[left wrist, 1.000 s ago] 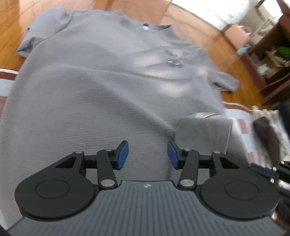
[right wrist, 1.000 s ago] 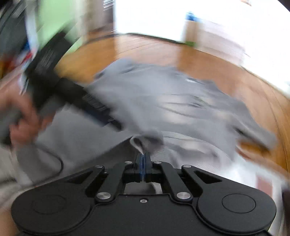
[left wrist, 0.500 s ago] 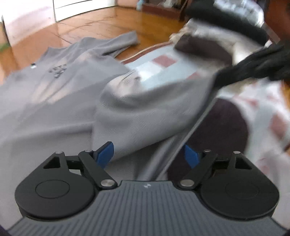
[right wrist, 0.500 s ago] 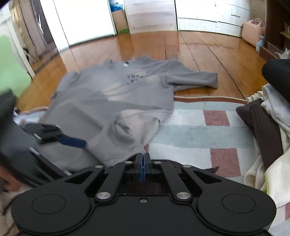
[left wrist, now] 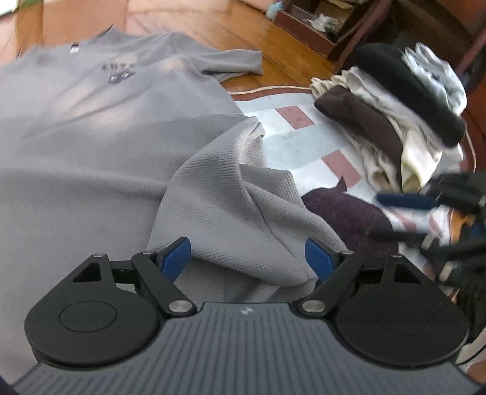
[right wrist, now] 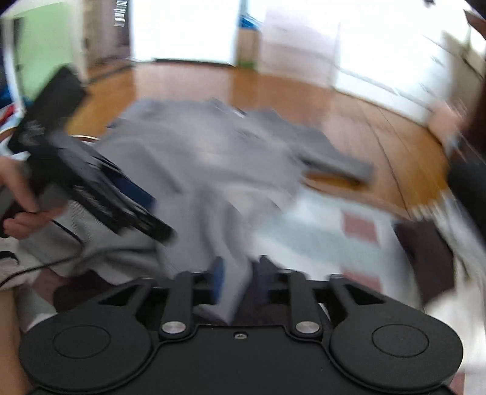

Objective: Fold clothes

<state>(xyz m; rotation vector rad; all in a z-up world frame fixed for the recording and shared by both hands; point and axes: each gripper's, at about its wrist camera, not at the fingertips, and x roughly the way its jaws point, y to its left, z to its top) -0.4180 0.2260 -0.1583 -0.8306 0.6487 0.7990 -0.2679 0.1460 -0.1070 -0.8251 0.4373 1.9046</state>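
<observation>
Left tool agape over waffle-knit grey shirt

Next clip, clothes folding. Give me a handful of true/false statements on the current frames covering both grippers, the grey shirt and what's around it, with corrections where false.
1. The left gripper is open, with a bunched flap of the grey shirt between its fingers. True.
2. The grey shirt is already folded into a neat rectangle. False: it lies mostly spread out, with only one lower corner bunched up.
3. A pile of clothes sits on the rug to the right of the shirt. True.
4. The right gripper is shut tight. False: its blue pads are apart, with grey cloth between them.
5. The shirt lies wholly on the rug. False: its collar and sleeve rest on the wooden floor.
</observation>
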